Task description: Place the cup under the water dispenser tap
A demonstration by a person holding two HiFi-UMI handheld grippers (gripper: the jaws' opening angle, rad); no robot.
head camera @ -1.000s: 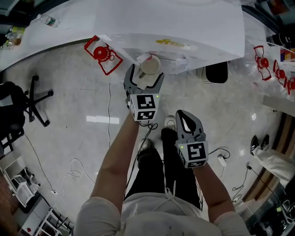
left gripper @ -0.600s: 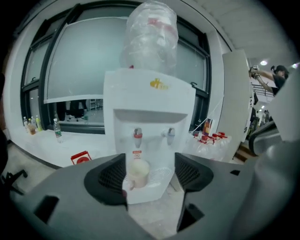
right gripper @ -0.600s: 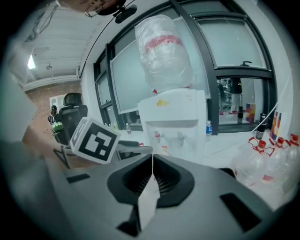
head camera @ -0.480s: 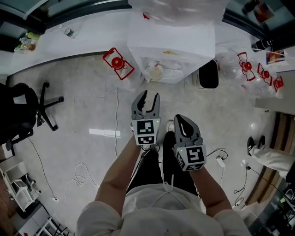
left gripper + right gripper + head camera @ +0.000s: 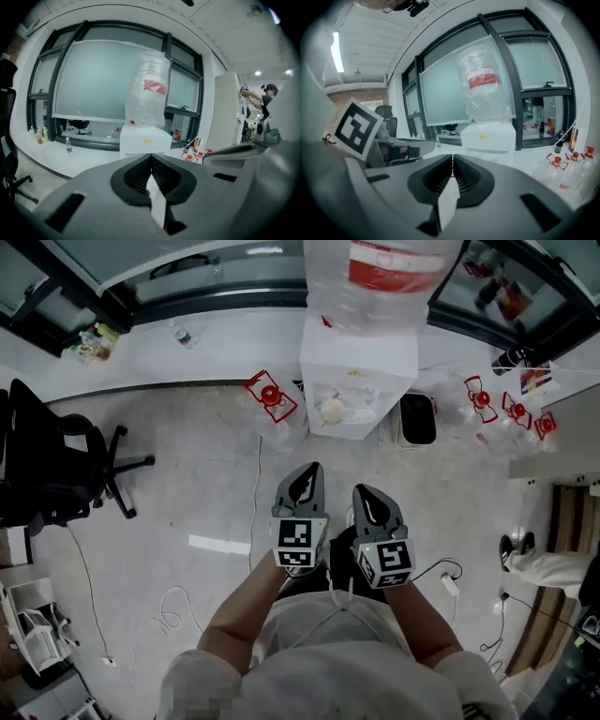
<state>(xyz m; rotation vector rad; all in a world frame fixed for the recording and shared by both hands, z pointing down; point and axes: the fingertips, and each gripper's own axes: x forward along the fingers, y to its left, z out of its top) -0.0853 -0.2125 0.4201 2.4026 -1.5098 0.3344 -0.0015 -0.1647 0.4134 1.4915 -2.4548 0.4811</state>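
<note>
The small pale paper cup (image 5: 332,410) sits in the white boxy water dispenser's (image 5: 359,357) recess, well ahead of the clenched, empty left gripper (image 5: 310,471) and right gripper (image 5: 362,491), left seemingly nearer.

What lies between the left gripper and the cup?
Only bare floor separates the left gripper from the cup, seen in the head view.

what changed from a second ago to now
The left gripper, whose open jaws stood around the cup a second ago, drew back from the water dispenser toward the person and shut on nothing. The right gripper drew back alongside it, shut as before. The cup stayed in the dispenser's recess.
</note>
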